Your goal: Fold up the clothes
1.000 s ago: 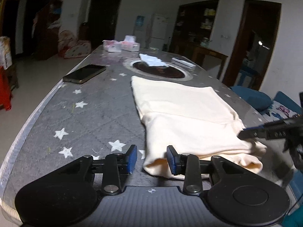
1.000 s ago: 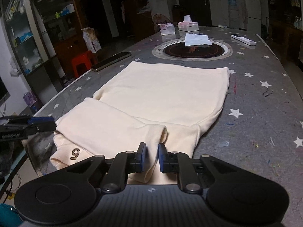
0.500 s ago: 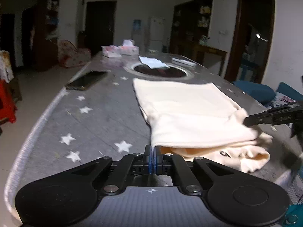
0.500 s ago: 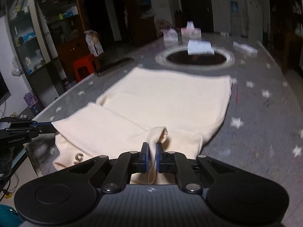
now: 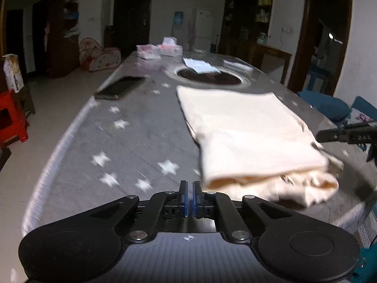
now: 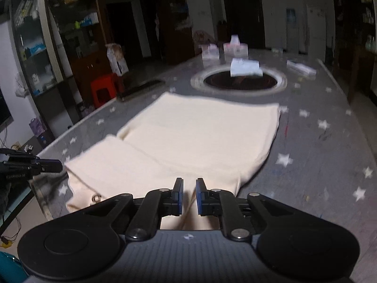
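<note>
Lying folded on the grey star-printed table [image 5: 141, 127], one cream garment [image 5: 247, 129], its doubled near end bunched and thicker than the flat far end.

Left gripper [image 5: 188, 199]: jaws nearly closed, only a thin slit between the blue pads, nothing visible between them. Garment's near fold sits just ahead and to the right of these jaws, apart from them; bare tabletop lies straight ahead.

Right gripper [image 6: 188, 197]: jaws narrow and opening, with cream cloth showing in the gap between the pads; whether the pads press on it cannot be told. Garment [image 6: 200, 136] spreads directly ahead of these jaws, its folded-over part ahead and to the left, carrying a small dark mark near the table edge.

Other items, by place relative to the jaws:
- Round dark inset [image 6: 238, 81] in the tabletop, beyond the garment's far edge, straight ahead of the right jaws.
- White folded paper [image 6: 245, 67] resting on the far side of that inset.
- Tissue boxes [image 5: 160, 50], far ahead, near the table's far end.
- Dark phone [image 5: 120, 87], flat on the table, well ahead and left of the left jaws.
- Red stool [image 6: 103, 89] on the floor, off the table's left side in the right wrist view.

Both views are motion-blurred.
</note>
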